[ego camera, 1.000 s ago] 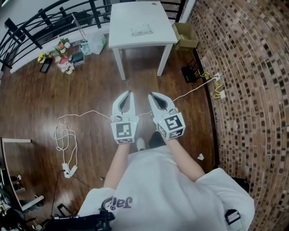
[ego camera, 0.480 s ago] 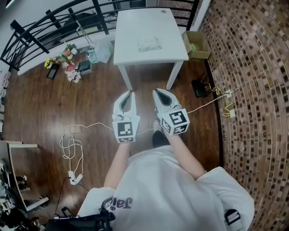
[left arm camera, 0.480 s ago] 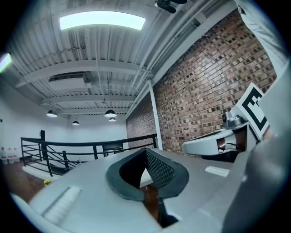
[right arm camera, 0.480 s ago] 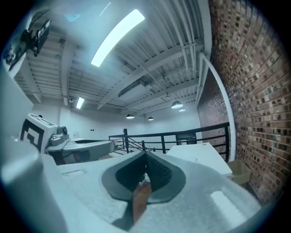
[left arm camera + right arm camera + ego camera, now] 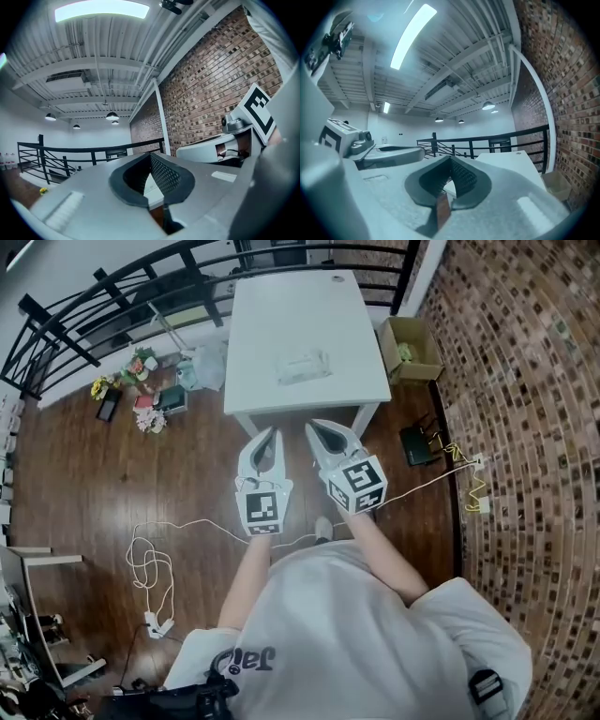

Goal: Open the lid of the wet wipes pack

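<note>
Both claws are carried level, side by side, aimed at the table [image 5: 281,296]. Looks like a carry pose, not a working one. Left gripper [image 5: 271,432]: jaws together at the tips, nothing in them. Right gripper [image 5: 315,426]: same, closed and empty. The pack [image 5: 303,365] lies flat mid-table, well ahead of both tips; its lid is too small to read from here. The tabletop is otherwise bare, so the reach should be clear. Around: box [image 5: 411,348] beside the table by the wall [image 5: 525,427], cable [image 5: 150,559] looped on the floor to the left, clutter [image 5: 141,399] near the railing [image 5: 94,296]. None sits between claws and pack.
</note>
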The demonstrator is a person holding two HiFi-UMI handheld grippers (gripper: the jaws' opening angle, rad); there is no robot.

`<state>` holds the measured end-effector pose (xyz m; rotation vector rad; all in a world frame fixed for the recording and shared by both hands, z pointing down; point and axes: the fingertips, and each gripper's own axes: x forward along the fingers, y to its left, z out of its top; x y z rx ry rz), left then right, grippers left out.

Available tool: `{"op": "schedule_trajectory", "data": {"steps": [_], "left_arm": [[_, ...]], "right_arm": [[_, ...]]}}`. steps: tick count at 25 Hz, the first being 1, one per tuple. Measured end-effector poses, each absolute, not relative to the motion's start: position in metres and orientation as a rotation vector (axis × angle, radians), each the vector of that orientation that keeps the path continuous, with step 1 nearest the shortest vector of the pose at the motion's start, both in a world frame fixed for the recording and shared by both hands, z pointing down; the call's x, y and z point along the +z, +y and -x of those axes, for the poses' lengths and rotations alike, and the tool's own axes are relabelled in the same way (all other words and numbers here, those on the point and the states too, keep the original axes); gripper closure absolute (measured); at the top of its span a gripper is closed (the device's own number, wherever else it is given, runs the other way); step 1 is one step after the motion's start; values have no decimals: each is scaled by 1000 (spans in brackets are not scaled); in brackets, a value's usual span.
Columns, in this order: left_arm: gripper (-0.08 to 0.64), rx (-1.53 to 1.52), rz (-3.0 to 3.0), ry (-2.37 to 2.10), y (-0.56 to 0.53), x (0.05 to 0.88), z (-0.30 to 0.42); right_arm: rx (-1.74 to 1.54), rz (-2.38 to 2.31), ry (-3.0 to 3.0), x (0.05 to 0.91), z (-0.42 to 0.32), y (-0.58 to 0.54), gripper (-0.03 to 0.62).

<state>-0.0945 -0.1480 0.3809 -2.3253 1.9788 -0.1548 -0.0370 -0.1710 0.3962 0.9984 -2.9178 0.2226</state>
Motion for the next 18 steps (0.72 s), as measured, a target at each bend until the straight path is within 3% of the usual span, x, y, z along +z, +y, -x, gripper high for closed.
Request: {"op": "schedule_trajectory", "data": {"steps": [18], "left_arm": [[543, -181, 2319, 2098, -232, 422, 120]], "right_arm": [[292, -981, -2864, 436, 41, -257, 604]]}}
